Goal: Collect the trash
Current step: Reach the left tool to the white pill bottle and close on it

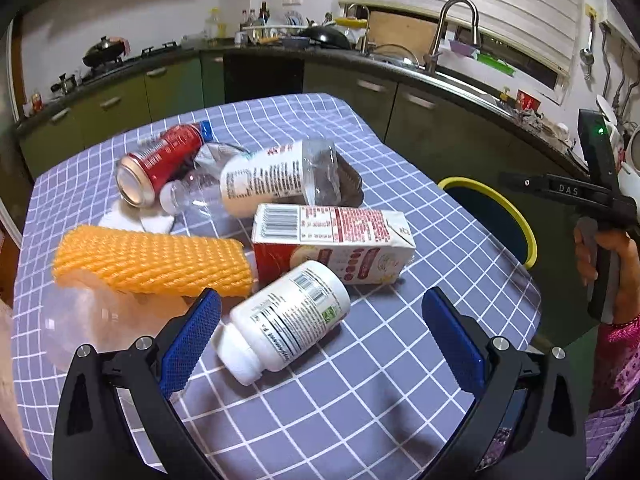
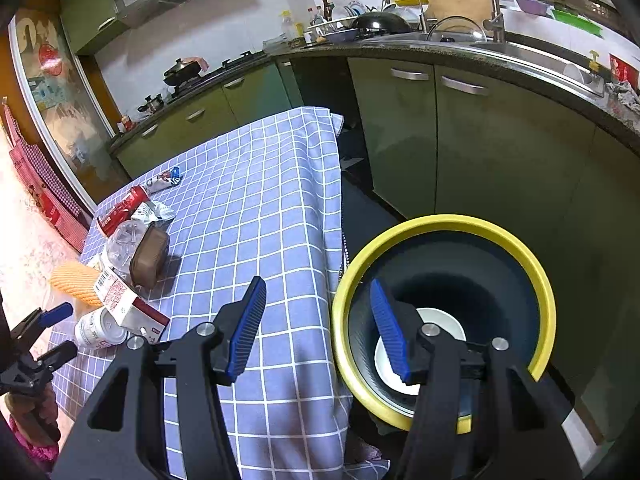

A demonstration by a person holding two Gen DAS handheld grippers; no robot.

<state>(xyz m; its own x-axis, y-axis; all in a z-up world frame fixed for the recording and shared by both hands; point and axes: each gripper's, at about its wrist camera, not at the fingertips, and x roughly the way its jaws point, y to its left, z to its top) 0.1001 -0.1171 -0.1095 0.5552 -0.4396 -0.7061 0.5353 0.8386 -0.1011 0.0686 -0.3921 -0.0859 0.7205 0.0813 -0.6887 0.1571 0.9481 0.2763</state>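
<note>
Two blue-padded grippers, left and right, both spread wide and empty; white plastic pill bottle near left pads, label print unreadable; yellow-rimmed dark bin right of checked table.

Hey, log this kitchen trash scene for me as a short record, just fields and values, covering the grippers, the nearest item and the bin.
left gripper: open, empty, over the table
nearest item: white pill bottle lying on its side between the left fingers
other trash: carton, red can, clear bottle, orange foam net
right gripper: open, empty, at the table edge
bin: yellow-rimmed, on the floor beside the table, white object inside
surface: checked tablecloth
</note>
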